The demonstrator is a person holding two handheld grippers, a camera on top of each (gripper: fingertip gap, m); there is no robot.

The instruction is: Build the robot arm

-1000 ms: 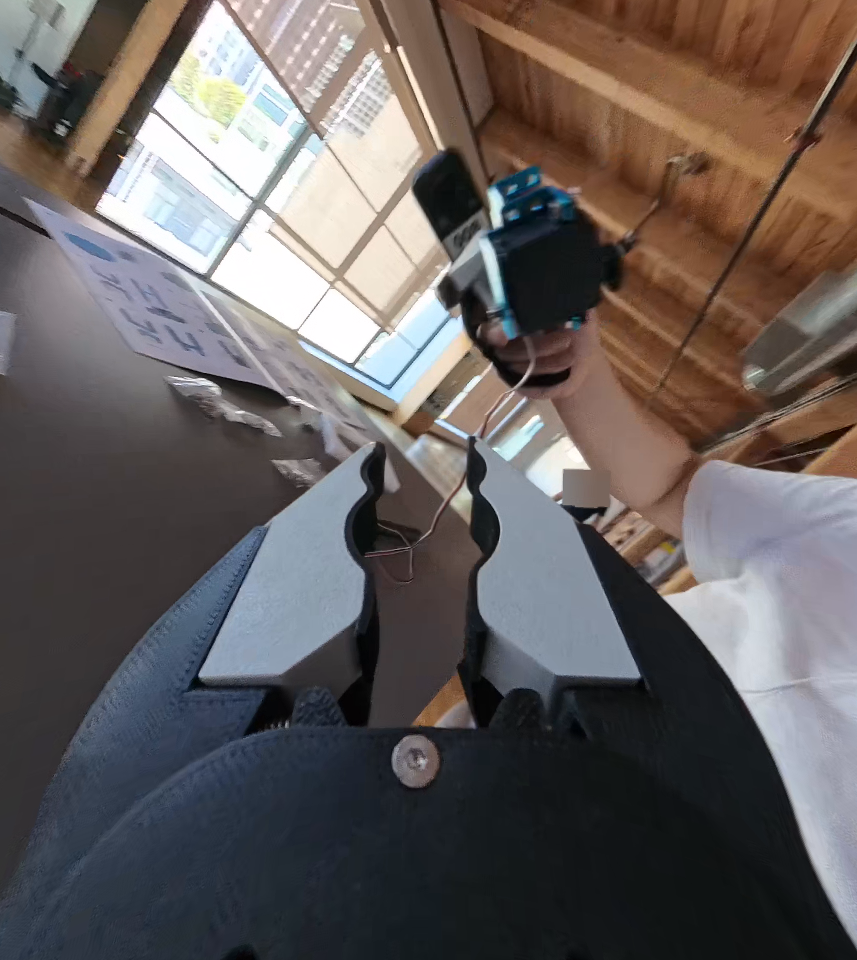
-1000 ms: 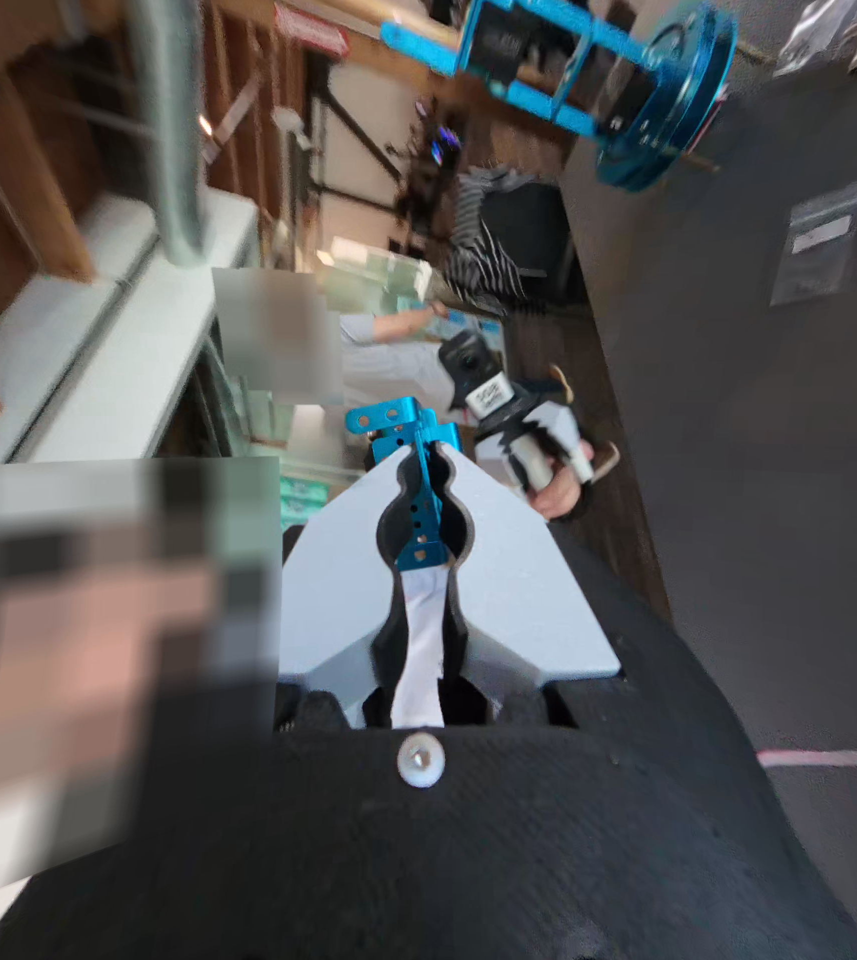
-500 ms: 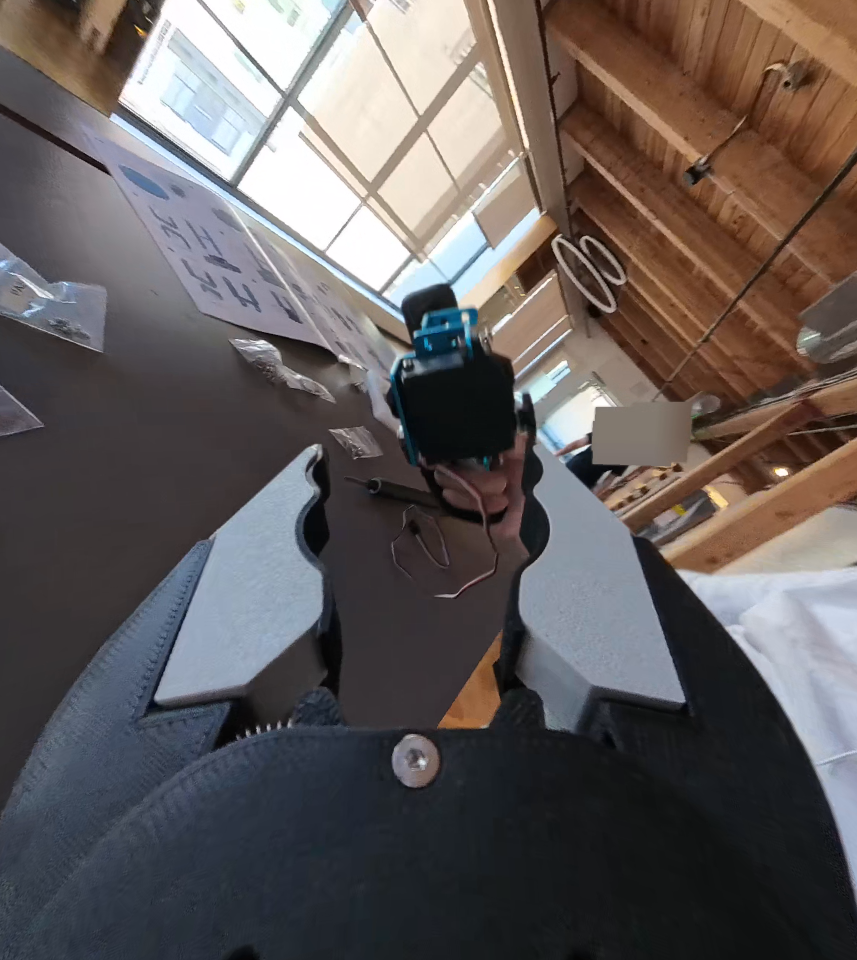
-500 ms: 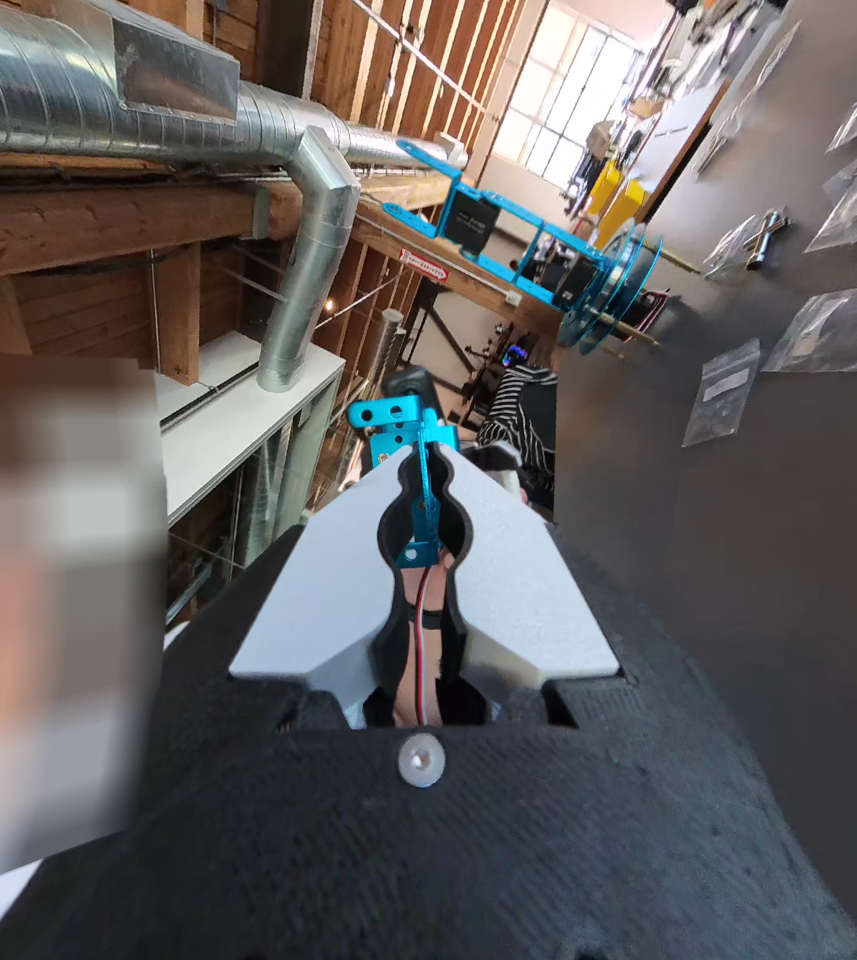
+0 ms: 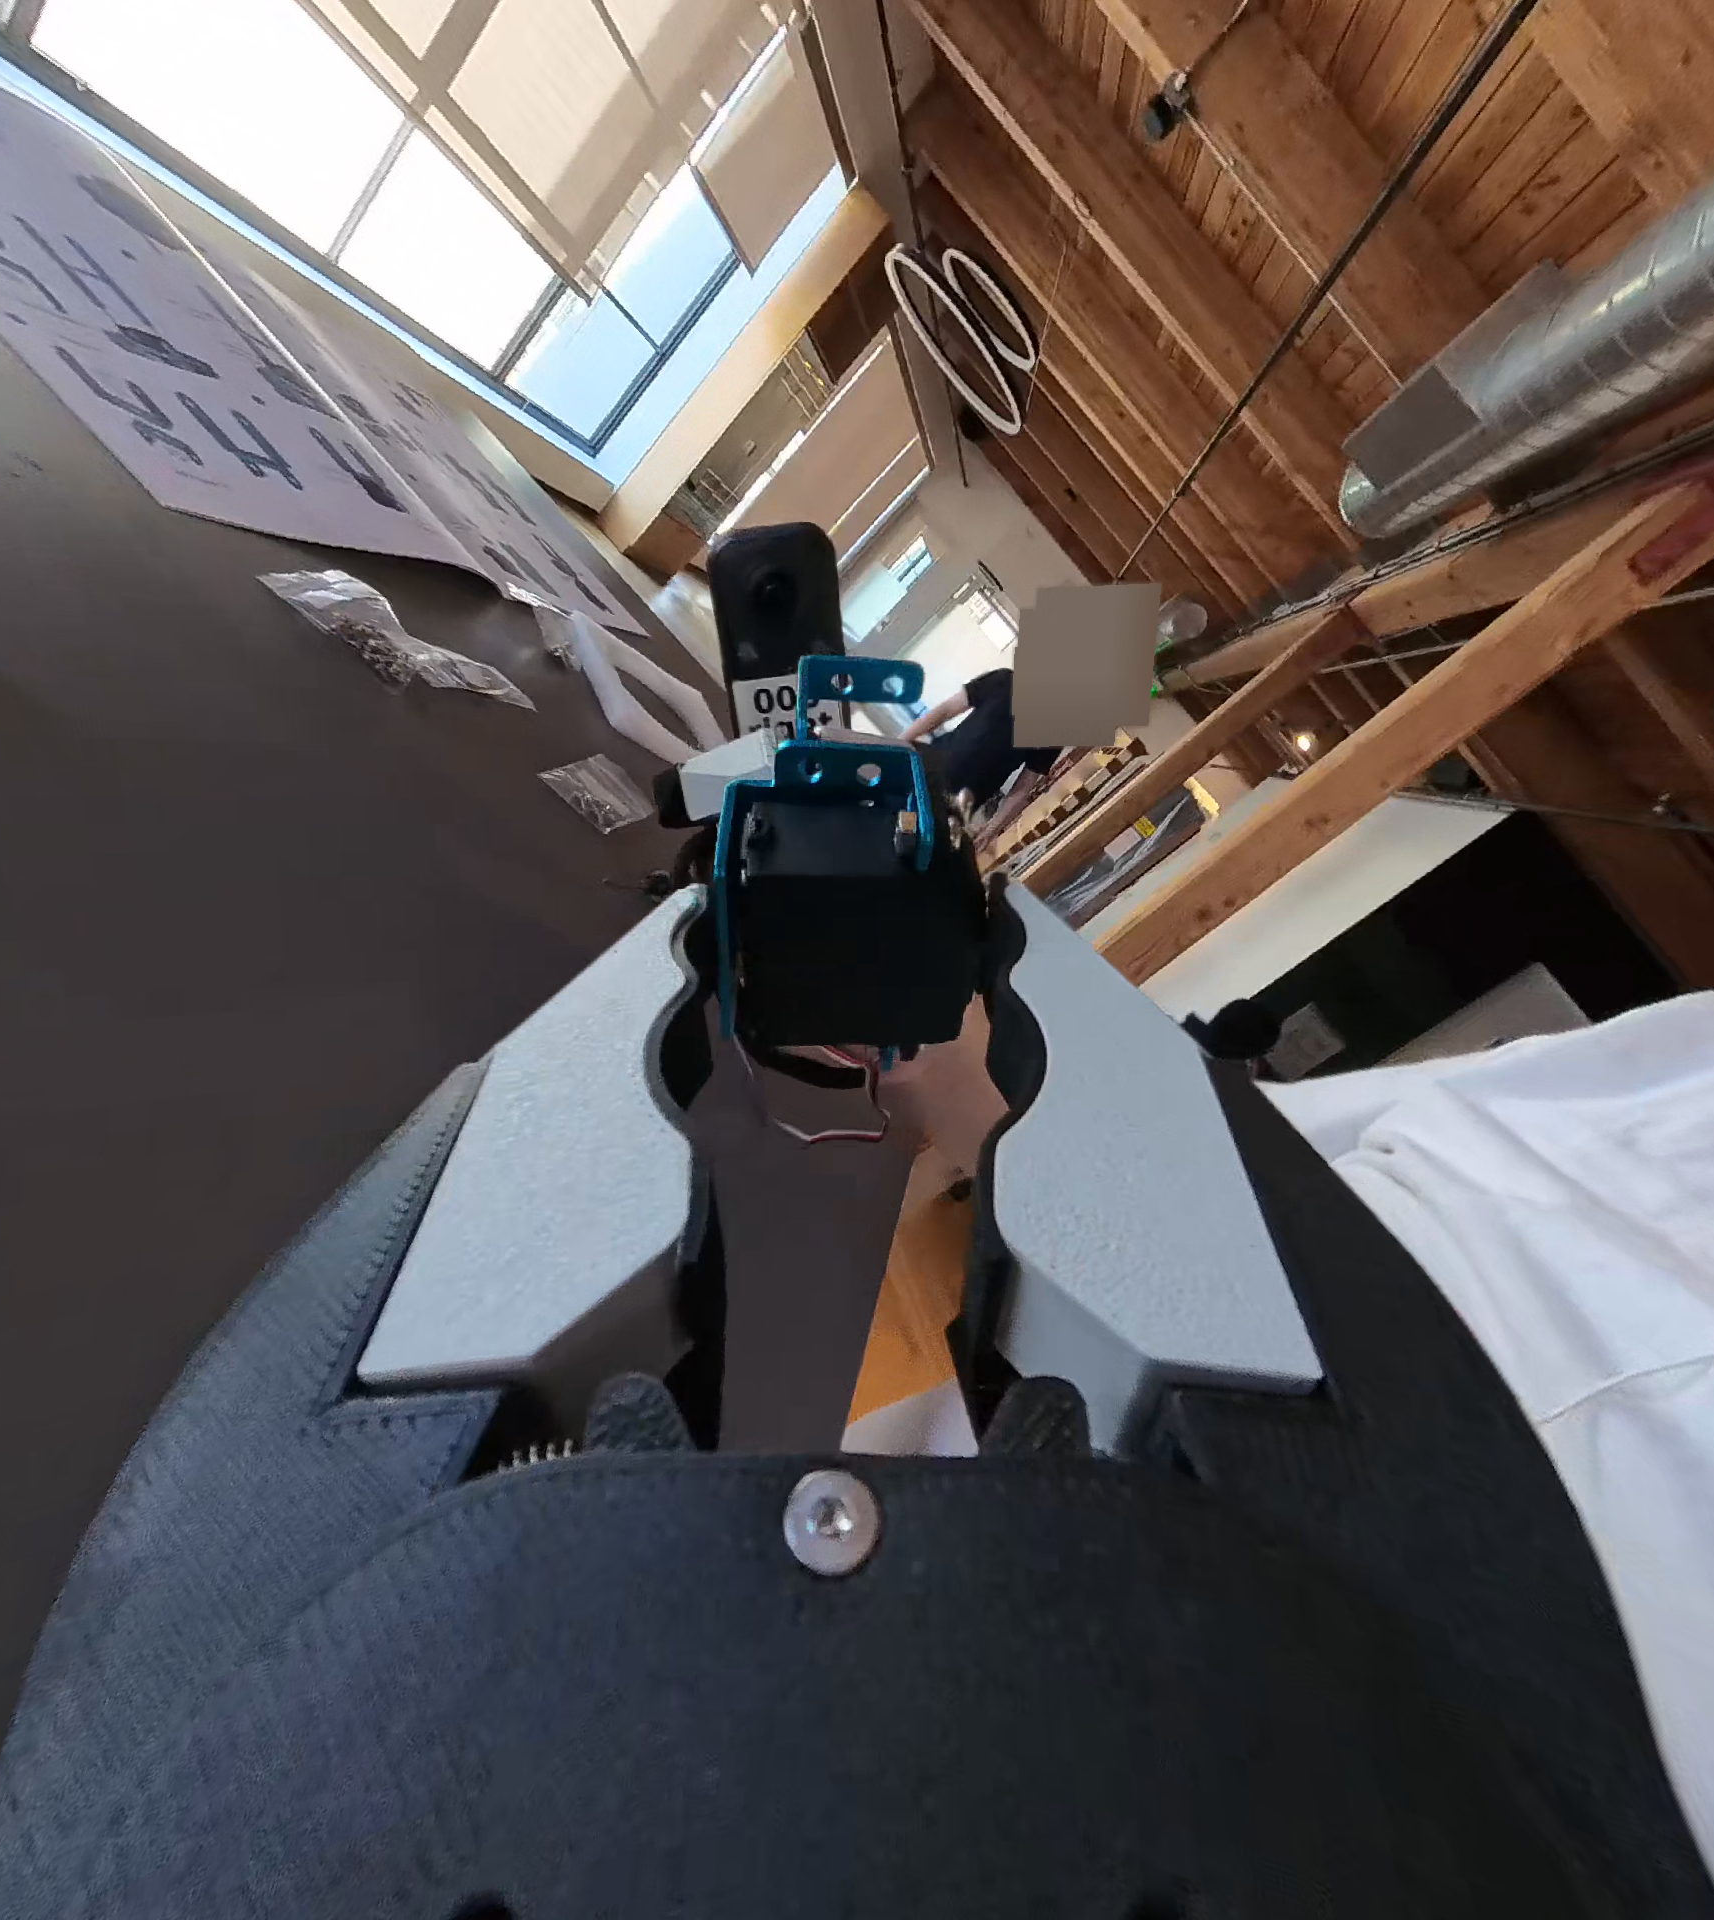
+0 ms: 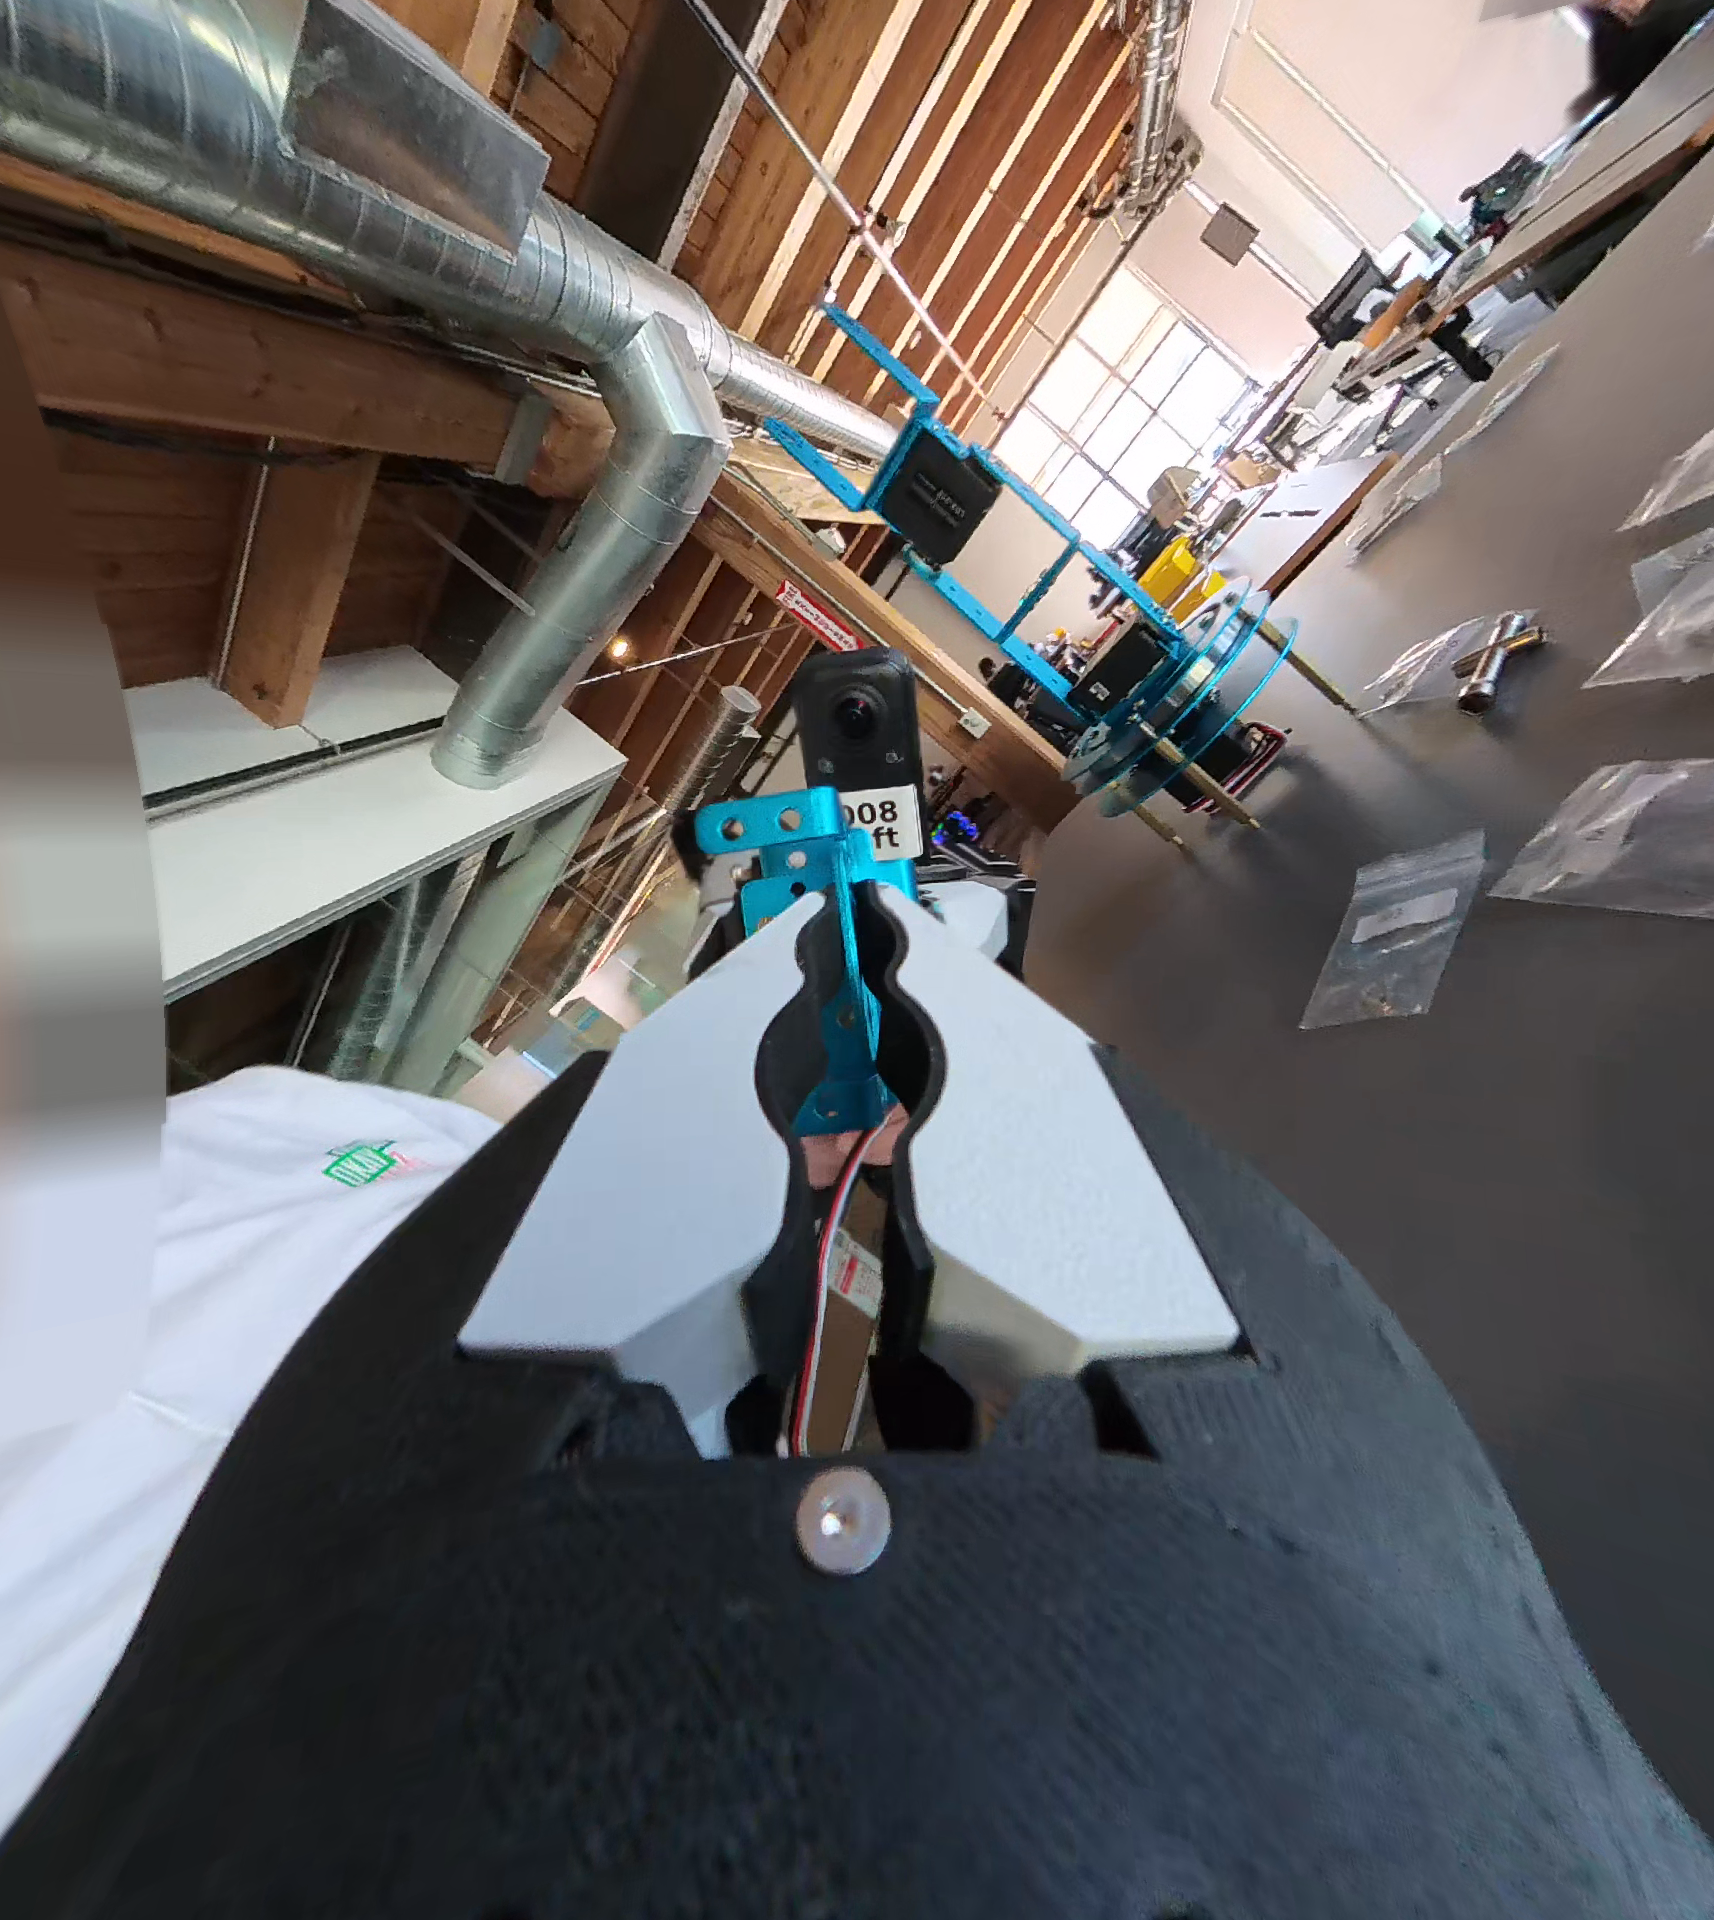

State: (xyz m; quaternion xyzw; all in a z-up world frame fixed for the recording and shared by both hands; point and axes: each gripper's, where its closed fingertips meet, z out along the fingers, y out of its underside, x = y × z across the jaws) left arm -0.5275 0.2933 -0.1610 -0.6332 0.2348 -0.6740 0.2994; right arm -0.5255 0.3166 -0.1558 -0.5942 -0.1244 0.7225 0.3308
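Above the table [image 5: 209, 987], your right tongs [image 6: 858, 971] stay clenched on the blue bracket [image 6: 848, 1023] edge, leaving the black servo [image 5: 848, 961] body exposed; your left tongs [image 5: 848, 930] gape, straddling the servo, contact unclear.

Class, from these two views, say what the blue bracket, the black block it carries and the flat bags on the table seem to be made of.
Bracket: probably anodised metal; thin, glossy, drilled holes.
Block: likely moulded plastic; matte, boxy.
Bags: clear plastic film; see-through, crinkled, shiny.
Right gripper clamps the bracket.
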